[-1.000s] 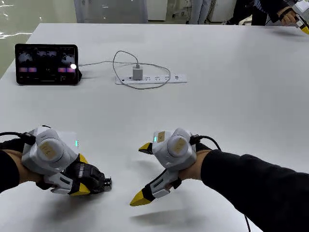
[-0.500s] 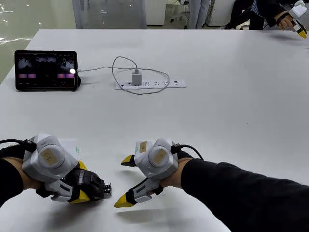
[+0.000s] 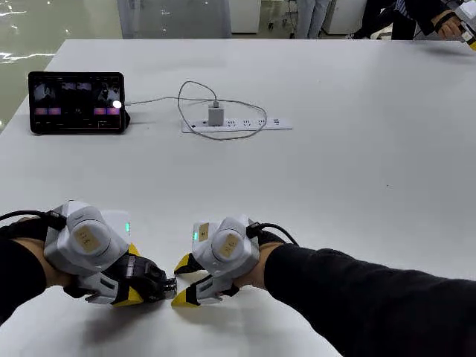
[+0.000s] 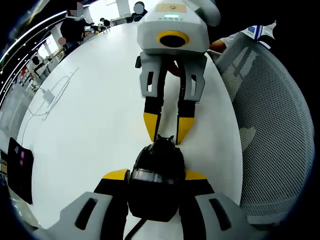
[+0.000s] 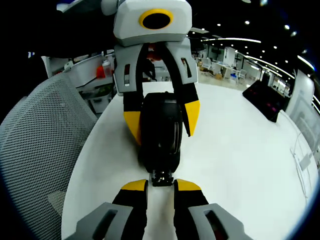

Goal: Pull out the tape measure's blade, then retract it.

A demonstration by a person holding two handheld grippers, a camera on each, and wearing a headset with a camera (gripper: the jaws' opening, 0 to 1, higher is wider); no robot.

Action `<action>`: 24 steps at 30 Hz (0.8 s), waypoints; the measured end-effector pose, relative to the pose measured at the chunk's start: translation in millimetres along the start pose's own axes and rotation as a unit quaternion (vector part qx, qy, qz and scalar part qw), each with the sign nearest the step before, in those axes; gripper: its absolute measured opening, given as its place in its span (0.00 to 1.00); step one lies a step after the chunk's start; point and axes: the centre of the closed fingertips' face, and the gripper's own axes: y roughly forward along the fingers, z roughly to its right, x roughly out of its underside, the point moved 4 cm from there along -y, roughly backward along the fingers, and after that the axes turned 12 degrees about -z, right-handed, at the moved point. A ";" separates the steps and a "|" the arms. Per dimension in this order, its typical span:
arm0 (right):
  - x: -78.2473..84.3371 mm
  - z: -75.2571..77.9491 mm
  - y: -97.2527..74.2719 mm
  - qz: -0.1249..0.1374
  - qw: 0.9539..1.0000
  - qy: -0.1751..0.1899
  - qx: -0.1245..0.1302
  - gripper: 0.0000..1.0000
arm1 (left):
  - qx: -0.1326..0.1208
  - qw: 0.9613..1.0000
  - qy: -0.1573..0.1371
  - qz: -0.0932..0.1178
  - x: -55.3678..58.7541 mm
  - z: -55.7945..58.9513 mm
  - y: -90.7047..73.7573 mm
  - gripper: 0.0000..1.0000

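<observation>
A black tape measure lies low over the white table near its front edge. My left gripper is shut on its body, and in the left gripper view the case sits between the yellow-tipped jaws. My right gripper faces it from the right, tips pinched around the small metal blade tab. In the right gripper view the tab fills the narrow gap between the right gripper's tips, with the tape measure held by the left gripper beyond. No blade length shows outside the case.
A tablet stands at the back left, cabled to a power strip with a charger. A grey mesh chair sits just off the table's near edge. Another person's hand with a gripper works at the far right corner.
My right gripper has moved left toward the tape measure and narrowed its jaws from wide open to pinching the blade tab. The left gripper has stayed put, still holding the case.
</observation>
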 end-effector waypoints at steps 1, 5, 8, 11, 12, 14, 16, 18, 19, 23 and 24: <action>-0.9 1.3 0.0 -0.003 1.000 -0.002 -0.001 0.17 | -0.001 1.000 -0.001 0.002 -0.3 0.7 -0.1 0.34; -4.2 1.9 1.3 -0.010 1.000 -0.011 -0.002 0.14 | -0.001 1.000 0.001 0.002 0.3 0.6 0.2 0.34; -7.0 0.2 3.3 -0.007 1.000 -0.006 -0.005 0.13 | 0.001 1.000 0.002 0.001 0.1 1.3 0.1 0.34; -7.6 0.4 3.7 -0.006 1.000 -0.002 -0.008 0.12 | 0.002 1.000 0.002 0.002 -0.3 2.1 -0.2 0.34; -7.3 0.4 3.5 -0.006 1.000 -0.002 -0.008 0.12 | 0.002 1.000 0.002 0.003 -0.5 2.3 -0.2 0.34; -7.1 0.2 3.5 -0.005 1.000 -0.006 -0.006 0.12 | 0.003 1.000 0.001 0.005 -0.2 2.2 0.0 0.34; -6.5 0.3 3.7 -0.002 1.000 0.006 -0.006 0.11 | 0.003 1.000 0.001 0.006 -0.4 2.4 -0.6 0.34; -6.1 0.4 3.5 -0.001 1.000 0.005 -0.006 0.11 | 0.003 1.000 0.001 0.007 -0.3 2.0 -0.7 0.34; -5.9 0.8 4.2 -0.002 1.000 0.002 -0.005 0.11 | 0.003 1.000 0.001 0.008 -0.1 1.9 -0.8 0.34; -5.1 0.9 3.5 -0.001 1.000 -0.001 -0.005 0.10 | 0.003 1.000 0.005 0.008 0.5 1.7 -1.2 0.33; -4.5 1.2 2.8 0.000 1.000 0.002 -0.007 0.10 | 0.002 1.000 0.005 0.009 0.3 1.5 -1.1 0.33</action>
